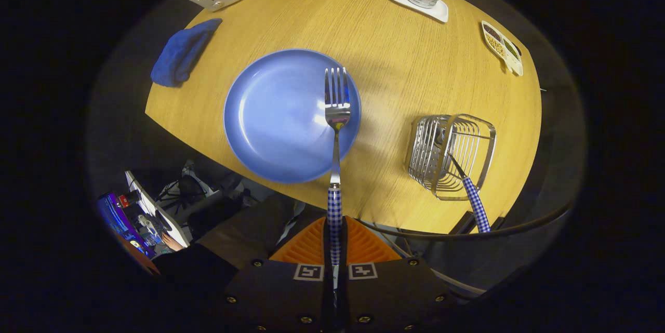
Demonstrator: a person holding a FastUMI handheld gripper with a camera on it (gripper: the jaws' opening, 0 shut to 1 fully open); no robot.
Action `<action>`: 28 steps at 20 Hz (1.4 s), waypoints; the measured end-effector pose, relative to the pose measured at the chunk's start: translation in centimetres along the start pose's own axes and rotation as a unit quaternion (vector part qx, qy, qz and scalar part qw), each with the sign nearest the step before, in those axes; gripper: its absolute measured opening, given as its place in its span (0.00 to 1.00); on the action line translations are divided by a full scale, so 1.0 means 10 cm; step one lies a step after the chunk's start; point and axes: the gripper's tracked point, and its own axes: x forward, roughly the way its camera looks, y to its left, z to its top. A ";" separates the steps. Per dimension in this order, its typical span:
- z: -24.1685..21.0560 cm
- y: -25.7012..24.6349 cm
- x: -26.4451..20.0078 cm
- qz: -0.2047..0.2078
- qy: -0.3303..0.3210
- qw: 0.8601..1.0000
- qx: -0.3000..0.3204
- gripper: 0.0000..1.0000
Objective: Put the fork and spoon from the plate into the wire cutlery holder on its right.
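Gripper [335,242] fingers clamp the checked-handled fork [336,115] above the blue plate [275,115]; spoon handle [475,205] protrudes from wire cutlery holder [449,154].

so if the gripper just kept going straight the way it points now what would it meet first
Probably the round blue plate: the gripper, jaws shut on the checked-handled metal fork, aims its tines over it. Height above is unclear.

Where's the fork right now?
In the gripper view, the fork is pinched by its checked handle between the gripper's shut fingers, tines raised over the right part of the blue plate, left of the wire cutlery holder.
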 end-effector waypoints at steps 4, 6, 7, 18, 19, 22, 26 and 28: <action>-0.25 -0.44 -0.19 -0.041 0.027 0.999 -0.020 0.03; -0.35 -0.63 -0.27 -0.061 0.039 0.997 -0.028 0.03; -0.41 -0.69 -0.31 -0.064 0.047 0.996 -0.030 0.03; -0.59 -1.45 -0.59 -0.125 0.191 0.969 -0.093 0.03; -0.55 -1.45 -0.58 -0.124 0.201 0.967 -0.094 0.03; -0.41 -1.51 -0.56 -0.127 0.233 0.959 -0.096 0.03; -0.30 -1.54 -0.48 -0.123 0.256 0.955 -0.090 0.03; -0.22 -1.58 -0.42 -0.125 0.267 0.951 -0.089 0.03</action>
